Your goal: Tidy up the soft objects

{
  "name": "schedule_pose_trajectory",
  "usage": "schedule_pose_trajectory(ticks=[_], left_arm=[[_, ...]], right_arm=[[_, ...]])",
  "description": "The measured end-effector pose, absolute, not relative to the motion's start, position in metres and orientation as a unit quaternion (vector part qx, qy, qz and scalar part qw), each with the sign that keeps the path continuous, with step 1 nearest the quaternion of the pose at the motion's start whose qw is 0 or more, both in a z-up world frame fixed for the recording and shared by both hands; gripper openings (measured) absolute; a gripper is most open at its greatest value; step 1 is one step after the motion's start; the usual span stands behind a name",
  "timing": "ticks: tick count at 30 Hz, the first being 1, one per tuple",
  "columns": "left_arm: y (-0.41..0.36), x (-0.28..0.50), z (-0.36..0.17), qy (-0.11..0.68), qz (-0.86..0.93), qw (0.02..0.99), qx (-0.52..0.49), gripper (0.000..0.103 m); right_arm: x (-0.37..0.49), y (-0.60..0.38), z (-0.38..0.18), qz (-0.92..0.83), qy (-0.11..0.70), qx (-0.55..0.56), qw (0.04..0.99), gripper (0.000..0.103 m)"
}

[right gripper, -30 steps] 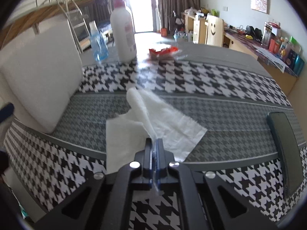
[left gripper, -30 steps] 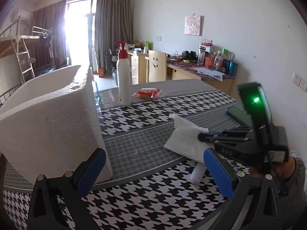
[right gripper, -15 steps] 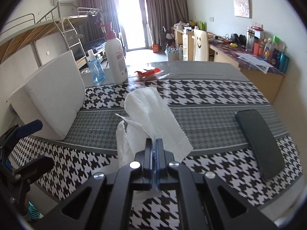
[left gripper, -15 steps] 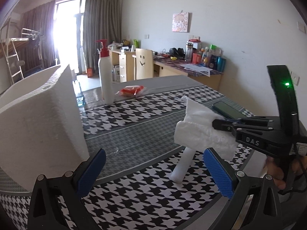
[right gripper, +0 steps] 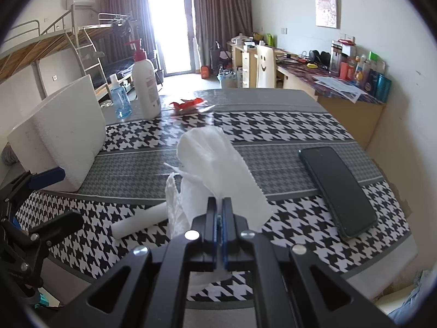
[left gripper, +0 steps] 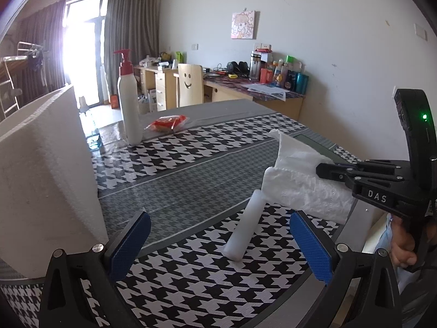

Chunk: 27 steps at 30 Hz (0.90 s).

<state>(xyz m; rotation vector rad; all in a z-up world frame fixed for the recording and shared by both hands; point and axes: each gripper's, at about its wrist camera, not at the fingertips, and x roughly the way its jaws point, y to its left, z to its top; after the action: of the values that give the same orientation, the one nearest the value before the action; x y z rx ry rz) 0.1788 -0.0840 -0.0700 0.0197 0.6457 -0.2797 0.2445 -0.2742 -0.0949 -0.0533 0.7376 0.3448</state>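
Observation:
My right gripper (right gripper: pixel 219 205) is shut on a white tissue (right gripper: pixel 215 164) and holds it lifted above the houndstooth table; the tissue hangs crumpled from the jaws. In the left wrist view the right gripper (left gripper: pixel 321 168) holds the tissue (left gripper: pixel 300 183) at the right. A small white foam cylinder (left gripper: pixel 244 231) lies on the table below it, also in the right wrist view (right gripper: pixel 139 220). My left gripper (left gripper: pixel 218 246) is open and empty, near the table's front edge, with the cylinder between its blue fingers. A large white foam block (left gripper: pixel 46 175) stands at the left.
A white pump bottle (left gripper: pixel 129 106) and a red snack packet (left gripper: pixel 166 123) stand at the far side. A blue-liquid bottle (right gripper: pixel 118 99) is beside the pump bottle. A black phone (right gripper: pixel 337 188) lies at the table's right. The table edge runs close in front.
My right gripper has lifted the tissue off the table and drawn it back toward the front right. The foam cylinder under it is now uncovered. The left gripper stays open.

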Motion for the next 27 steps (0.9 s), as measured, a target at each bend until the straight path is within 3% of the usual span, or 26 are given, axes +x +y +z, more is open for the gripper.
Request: schedule_pose_trajectory(ticks=[10,15,20,27], left_arm=[[-0.099,0.192,-0.081,0.336,-0.167,0.927,0.022,0.1],[-0.108,0.202,-0.093,0.357,-0.179,0.916,0.042,0.086],[-0.114,0.21,-0.105,0.377,-0.196,0.904,0.044,0.08],[-0.121,0.22,-0.117,0.402,-0.202,0.891,0.063,0.061]], right_arm=[[0.234,-0.287,-0.103,0.155,0.364,-0.027,0.918,0.005],[0.233,-0.292,-0.109,0.15,0.371,-0.024,0.916,0.005],[0.232,-0.293,-0.117,0.151,0.381,-0.025,0.912,0.005],[0.229,-0.297,-0.121,0.157,0.387,-0.02,0.909,0.005]])
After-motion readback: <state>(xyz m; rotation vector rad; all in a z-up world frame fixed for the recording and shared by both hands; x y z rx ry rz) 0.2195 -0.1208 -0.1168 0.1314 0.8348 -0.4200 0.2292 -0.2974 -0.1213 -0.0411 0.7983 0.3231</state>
